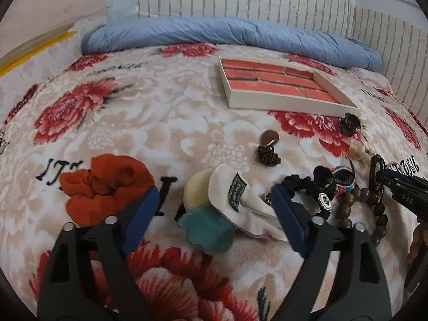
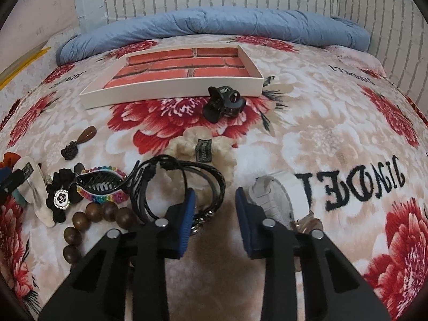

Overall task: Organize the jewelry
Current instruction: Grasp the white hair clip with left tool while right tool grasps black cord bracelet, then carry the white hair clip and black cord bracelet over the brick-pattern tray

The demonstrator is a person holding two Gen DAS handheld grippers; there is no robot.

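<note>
Between your left gripper (image 1: pixel 214 211) pads sits the cream and teal fabric hair clip (image 1: pixel 227 206), jaws apart and not yet pressing on it

Your right gripper (image 2: pixel 215 214) stands narrowly apart over bare blanket (image 2: pixel 321 139), clamped on nothing; the black braided cords (image 2: pixel 184 184) lie just left of its left pad, a grey band (image 2: pixel 272 200) just right. Ahead of both tools waits one brick-lined tray (image 2: pixel 171 91), nearer the right hand. Counted: one orange scrunchie (image 1: pixel 107 190), one wooden bead bracelet (image 2: pixel 93 219), two claw clips, black (image 2: pixel 224 104) and rainbow-edged (image 2: pixel 103 186)
</note>
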